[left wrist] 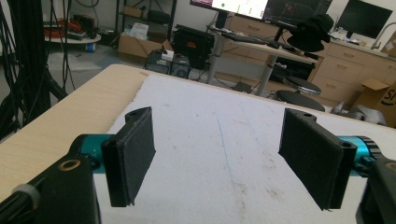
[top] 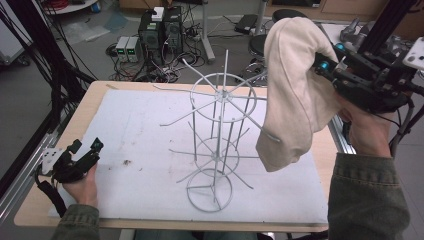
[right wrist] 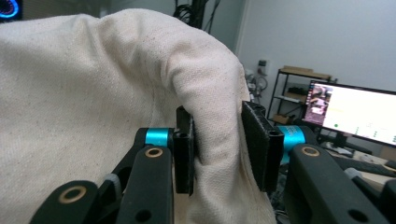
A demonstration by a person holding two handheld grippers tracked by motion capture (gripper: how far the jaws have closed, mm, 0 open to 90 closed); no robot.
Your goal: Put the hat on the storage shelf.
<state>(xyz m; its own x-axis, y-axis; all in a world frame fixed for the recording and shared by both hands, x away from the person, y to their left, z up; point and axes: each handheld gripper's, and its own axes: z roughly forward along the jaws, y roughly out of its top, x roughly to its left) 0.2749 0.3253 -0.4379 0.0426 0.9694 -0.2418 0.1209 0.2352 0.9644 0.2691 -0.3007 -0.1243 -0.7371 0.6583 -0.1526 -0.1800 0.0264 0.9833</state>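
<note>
- The hat [top: 295,95], cream cloth, hangs in the air over the bench's [top: 60,200] right edge, just beside the top ring of the wire rack [top: 217,135]; whether its brim brushes a prong I cannot tell from the high view.
- The right claw [right wrist: 219,144] has closed on a thick fold of the hat near its crown, pads pressing the cloth from both sides.
- The left claw [left wrist: 224,158] rests near the bench's front-left corner, jaws wide apart with nothing between them.
- Handling, as I judge it: the hat is light and soft, with no stiffness to speak of; it droops from the grip and will swing and fold as it is carried.
- The weave looks coarse, so the pads should hold it without slipping, and a firm pinch will not harm it.
- A bunched fold at the crown is a fair hold for carrying; to seat the hat on a prong, its hollow must face the rack, and the free claw could take the brim's edge to spread it.
- The rack is thin wire and looks easy to tip or snag.
</note>
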